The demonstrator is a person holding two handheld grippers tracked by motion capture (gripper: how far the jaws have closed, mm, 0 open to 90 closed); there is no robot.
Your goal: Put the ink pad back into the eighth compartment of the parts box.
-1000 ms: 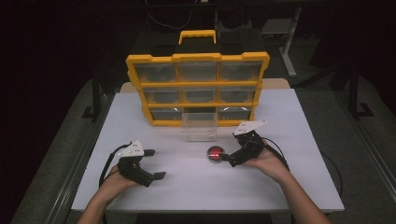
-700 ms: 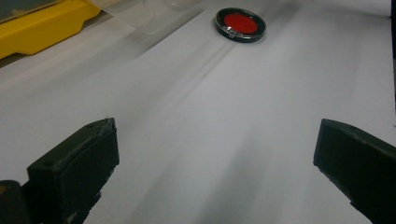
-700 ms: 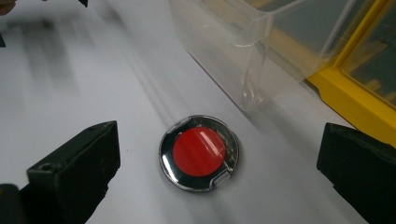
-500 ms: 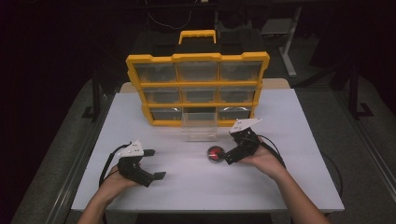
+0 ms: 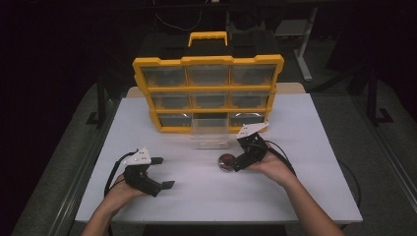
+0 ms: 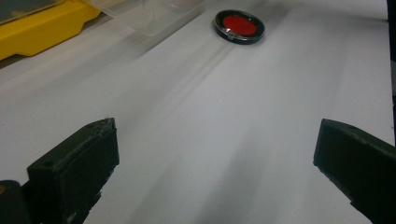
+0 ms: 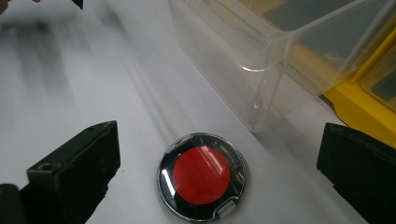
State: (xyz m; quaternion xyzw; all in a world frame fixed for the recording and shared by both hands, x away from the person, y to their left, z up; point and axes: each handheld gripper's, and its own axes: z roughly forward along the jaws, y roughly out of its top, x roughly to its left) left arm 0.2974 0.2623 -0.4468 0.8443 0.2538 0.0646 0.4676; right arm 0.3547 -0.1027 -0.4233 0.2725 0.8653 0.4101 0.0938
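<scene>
A small round case [image 5: 226,161] with a red centre and black rim lies flat on the white table [image 5: 206,196], just in front of a clear drawer [image 5: 210,132] pulled out of the yellow organiser [image 5: 207,93]. My right gripper [image 5: 237,162] is open right beside the round case [image 7: 201,175], its jaws spread wide to either side of it, not touching. The clear drawer [image 7: 261,56] sits just beyond. My left gripper [image 5: 162,173] rests open near the table's front left, nothing between its jaws; the round case [image 6: 239,25] lies well ahead of it.
The yellow organiser stands upright at the back of the table with rows of clear drawers and a handle [image 5: 208,38] on top. Cables trail from both grippers. Bare white table lies between the two hands and along the front edge.
My right gripper has edged slightly toward the round case. The left gripper has not moved.
</scene>
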